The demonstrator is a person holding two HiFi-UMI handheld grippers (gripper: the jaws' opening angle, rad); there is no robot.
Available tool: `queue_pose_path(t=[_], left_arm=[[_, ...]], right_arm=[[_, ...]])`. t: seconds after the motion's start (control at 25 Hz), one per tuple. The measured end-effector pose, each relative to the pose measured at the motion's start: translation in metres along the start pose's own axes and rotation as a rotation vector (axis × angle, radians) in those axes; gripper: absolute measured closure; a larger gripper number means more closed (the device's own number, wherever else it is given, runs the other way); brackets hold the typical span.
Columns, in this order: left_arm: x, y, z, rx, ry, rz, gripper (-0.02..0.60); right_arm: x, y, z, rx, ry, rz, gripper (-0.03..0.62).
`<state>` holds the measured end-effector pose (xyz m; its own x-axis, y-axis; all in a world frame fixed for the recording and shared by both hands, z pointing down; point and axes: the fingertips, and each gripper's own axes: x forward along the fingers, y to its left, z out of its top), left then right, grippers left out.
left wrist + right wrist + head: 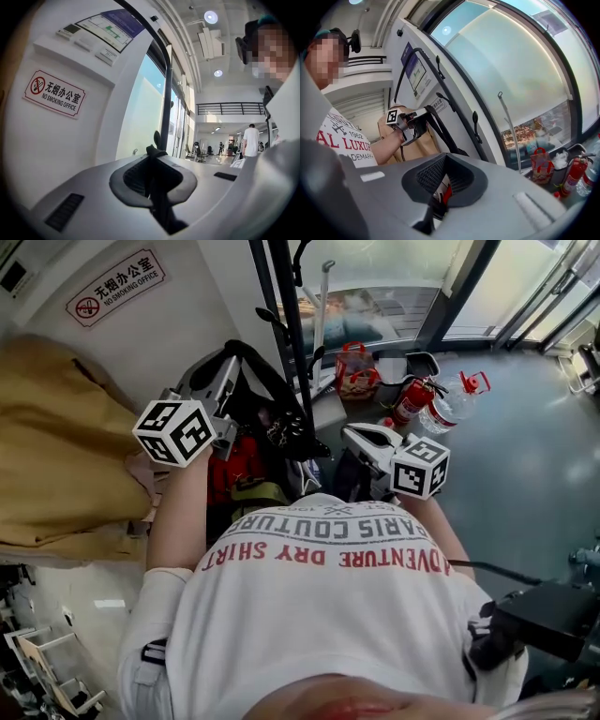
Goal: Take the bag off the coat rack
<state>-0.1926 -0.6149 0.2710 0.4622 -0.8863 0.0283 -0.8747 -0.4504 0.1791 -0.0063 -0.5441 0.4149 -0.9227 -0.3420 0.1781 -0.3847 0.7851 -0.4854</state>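
Tan coat (pixel 56 446) hangs far left against the wall, not part of the task. Next to it the left tongs (pixel 152 151) are clenched on a black strap (pixel 157 197); it runs straight through the pinched jaws, and the right gripper view shows it leading on toward the rack. The bag (pixel 246 460), black with red, hangs just below and right of the left tongs, tight against the coat rack (pixel 289 324), so it sits between the two tongs in the head view. Its long axis runs up-down along the pole, strap on top, body underneath. It is not off the rack yet, as far as these views show; which hook carries the strap I can't make out. The right tongs (pixel 354 434) are just right of the pole, tips together, pointing in toward the bag. Red and white show through the gap behind the tips, probably the bag beyond, and I see nothing gripped. The left hand is on the strap, so it is clearly the nearer one. Likely move: raise the strap up and away from the pole, toward the person. Far right on the floor (pixel 525 456) are a red shopping bag (pixel 356 371), a fire extinguisher (pixel 412 399) and a water bottle (pixel 452 404), well apart from the bag.
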Motion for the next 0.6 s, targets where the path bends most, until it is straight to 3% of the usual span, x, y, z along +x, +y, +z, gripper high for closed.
queue_pose_path(t=[0.32, 0.44, 0.6], left_arm=[[-0.074, -0.022, -0.077, -0.098, 0.085, 0.017, 0.566], [-0.084, -0.029, -0.089, -0.114, 0.109, 0.011, 0.566], [-0.125, -0.055, -0.084, -0.108, 0.101, -0.023, 0.566]], right_arm=[[0.000, 0.047, -0.037, -0.022, 0.036, 0.027, 0.594], [-0.004, 0.051, -0.041, -0.018, 0.040, 0.019, 0.594], [-0.015, 0.086, -0.054, -0.032, 0.016, 0.009, 0.594]])
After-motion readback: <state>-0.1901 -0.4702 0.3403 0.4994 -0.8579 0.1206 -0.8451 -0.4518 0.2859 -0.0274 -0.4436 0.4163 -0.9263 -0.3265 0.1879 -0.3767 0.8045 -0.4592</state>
